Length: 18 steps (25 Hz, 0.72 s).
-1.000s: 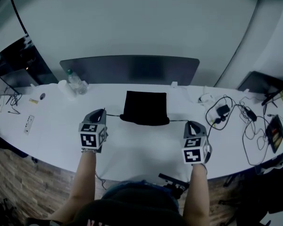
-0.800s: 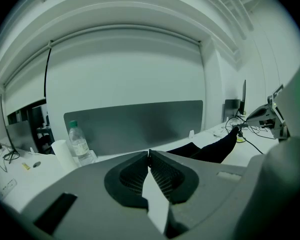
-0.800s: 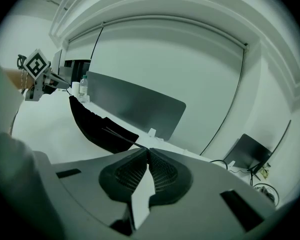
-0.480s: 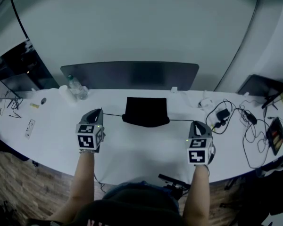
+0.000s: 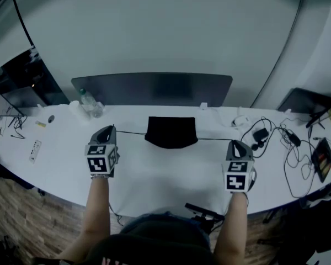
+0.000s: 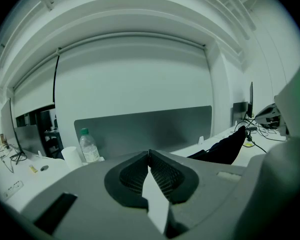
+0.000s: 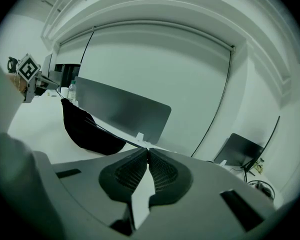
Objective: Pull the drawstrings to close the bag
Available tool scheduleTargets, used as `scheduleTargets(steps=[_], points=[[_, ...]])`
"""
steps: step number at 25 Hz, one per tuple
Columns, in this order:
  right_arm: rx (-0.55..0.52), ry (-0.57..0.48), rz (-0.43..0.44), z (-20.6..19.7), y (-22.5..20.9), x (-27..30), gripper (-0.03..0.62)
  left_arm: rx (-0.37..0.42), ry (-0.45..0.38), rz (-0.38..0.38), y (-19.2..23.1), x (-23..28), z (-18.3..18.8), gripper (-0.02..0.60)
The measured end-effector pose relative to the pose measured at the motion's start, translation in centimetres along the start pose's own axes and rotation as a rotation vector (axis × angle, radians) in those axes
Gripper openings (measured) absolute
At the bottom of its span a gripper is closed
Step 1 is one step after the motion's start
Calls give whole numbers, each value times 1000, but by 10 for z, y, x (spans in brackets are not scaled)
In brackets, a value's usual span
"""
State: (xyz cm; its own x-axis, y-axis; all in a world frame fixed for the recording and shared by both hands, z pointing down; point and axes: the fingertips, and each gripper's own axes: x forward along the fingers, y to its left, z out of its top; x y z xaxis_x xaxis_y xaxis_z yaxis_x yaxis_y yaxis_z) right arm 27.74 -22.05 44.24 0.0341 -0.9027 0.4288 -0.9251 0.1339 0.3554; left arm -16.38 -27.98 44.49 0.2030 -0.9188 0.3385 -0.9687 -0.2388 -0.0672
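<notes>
A black drawstring bag point(image 5: 171, 131) lies flat in the middle of the white table point(image 5: 165, 175), its mouth toward me. A thin drawstring point(image 5: 131, 132) runs taut from its left side to my left gripper point(image 5: 107, 130), which is shut on it. The other drawstring point(image 5: 212, 140) runs taut to my right gripper point(image 5: 233, 143), shut on that end. In the right gripper view the drawstring point(image 7: 121, 138) leads from the bag point(image 7: 85, 126) straight into the closed jaws of the right gripper point(image 7: 148, 149). In the left gripper view the left gripper point(image 6: 149, 152) has its jaws together, with the bag point(image 6: 225, 148) off to the right.
A grey divider panel point(image 5: 151, 87) stands behind the bag. A water bottle point(image 5: 88, 99) and a white cup point(image 5: 74, 106) sit at the back left, a power strip point(image 5: 34, 145) further left. Tangled cables and chargers point(image 5: 270, 137) and a tablet point(image 5: 323, 156) lie at the right.
Both grippers have moved outward, away from each other, and the two drawstrings have drawn out longer and tight. The bag has stayed in place.
</notes>
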Motion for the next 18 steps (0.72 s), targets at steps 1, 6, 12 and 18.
scheduleTargets(steps=[1, 6, 12, 18], points=[[2, -1, -2, 0, -2, 0, 6, -2, -3, 5, 2, 0, 1, 15], [6, -8, -21, 1, -11, -2, 6, -12, -17, 25, 10, -3, 4, 15], [-7, -18, -45, 6, -20, -4, 6, -23, -36, 49, 24, -5, 10, 14], [-33, -13, -61, 7, -29, -4, 6, -24, -50, 65, 40, -5, 20, 14]])
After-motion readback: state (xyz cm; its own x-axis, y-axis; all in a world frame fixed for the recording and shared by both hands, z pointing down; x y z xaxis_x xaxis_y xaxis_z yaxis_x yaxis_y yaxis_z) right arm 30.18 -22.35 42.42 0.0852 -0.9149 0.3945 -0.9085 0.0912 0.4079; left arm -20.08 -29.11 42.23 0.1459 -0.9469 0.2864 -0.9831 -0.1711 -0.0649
